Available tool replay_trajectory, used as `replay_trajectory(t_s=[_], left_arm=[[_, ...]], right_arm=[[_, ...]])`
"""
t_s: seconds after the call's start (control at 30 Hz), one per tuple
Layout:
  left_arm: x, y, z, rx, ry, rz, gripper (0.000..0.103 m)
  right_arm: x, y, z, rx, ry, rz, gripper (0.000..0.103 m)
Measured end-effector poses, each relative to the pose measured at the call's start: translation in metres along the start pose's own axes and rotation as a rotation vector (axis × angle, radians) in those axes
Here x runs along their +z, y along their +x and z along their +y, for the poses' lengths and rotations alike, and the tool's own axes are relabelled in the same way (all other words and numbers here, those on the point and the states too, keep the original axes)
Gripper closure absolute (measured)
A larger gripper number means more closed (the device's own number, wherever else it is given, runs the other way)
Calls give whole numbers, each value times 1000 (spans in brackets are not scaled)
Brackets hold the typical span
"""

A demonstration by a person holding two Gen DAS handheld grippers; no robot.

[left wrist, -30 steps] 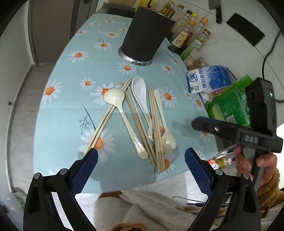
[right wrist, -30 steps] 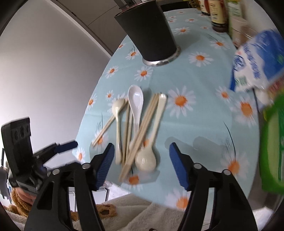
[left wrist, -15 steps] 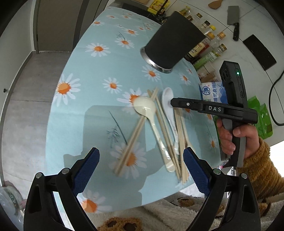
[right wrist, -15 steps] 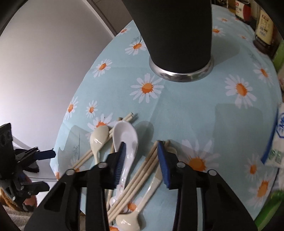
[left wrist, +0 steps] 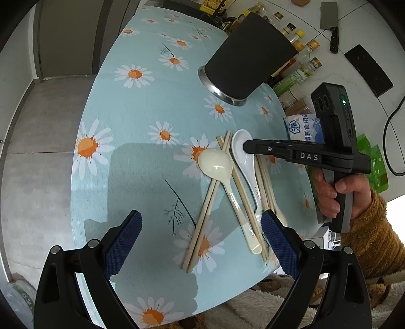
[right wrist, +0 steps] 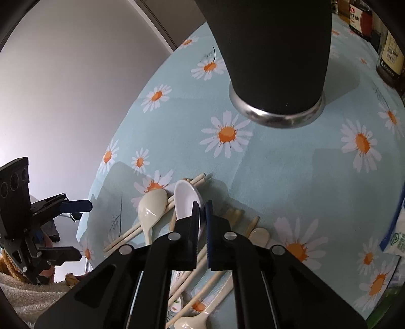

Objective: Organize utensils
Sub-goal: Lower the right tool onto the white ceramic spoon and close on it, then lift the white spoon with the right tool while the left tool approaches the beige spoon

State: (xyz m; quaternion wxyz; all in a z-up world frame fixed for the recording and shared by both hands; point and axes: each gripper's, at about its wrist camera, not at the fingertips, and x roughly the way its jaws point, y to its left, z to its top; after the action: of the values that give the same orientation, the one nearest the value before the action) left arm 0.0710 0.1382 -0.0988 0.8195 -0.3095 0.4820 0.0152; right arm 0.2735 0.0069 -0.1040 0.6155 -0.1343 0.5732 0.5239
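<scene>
A white ceramic spoon (left wrist: 245, 162) (right wrist: 186, 200), a cream spoon (left wrist: 219, 169) (right wrist: 151, 208), another cream spoon (right wrist: 258, 235) and several wooden chopsticks (left wrist: 202, 217) lie on the daisy tablecloth (left wrist: 141, 151). A tall black holder (left wrist: 249, 57) (right wrist: 276, 58) stands behind them. My right gripper (right wrist: 202, 210) (left wrist: 246, 148) is shut on the rim of the white spoon's bowl. My left gripper (left wrist: 201, 235) is open and empty, above the near ends of the chopsticks.
Sauce bottles (left wrist: 301, 58), a salt bag (left wrist: 302, 126) and a green packet (left wrist: 377, 162) line the table's right side. A cleaver (left wrist: 330, 24) hangs on the wall. The table's near edge (left wrist: 192, 313) is close below my left gripper.
My right gripper moved down onto the white spoon and closed its fingers on the bowl's rim. My left gripper stayed open and shifted only slightly.
</scene>
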Motion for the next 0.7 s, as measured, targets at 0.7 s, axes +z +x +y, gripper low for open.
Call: replay_trajectory(t_s=[0.7], left_arm=[[16,17,-27,49,10,2,11]], right_arm=[[14,-69,-22,-11,9,-291,98]])
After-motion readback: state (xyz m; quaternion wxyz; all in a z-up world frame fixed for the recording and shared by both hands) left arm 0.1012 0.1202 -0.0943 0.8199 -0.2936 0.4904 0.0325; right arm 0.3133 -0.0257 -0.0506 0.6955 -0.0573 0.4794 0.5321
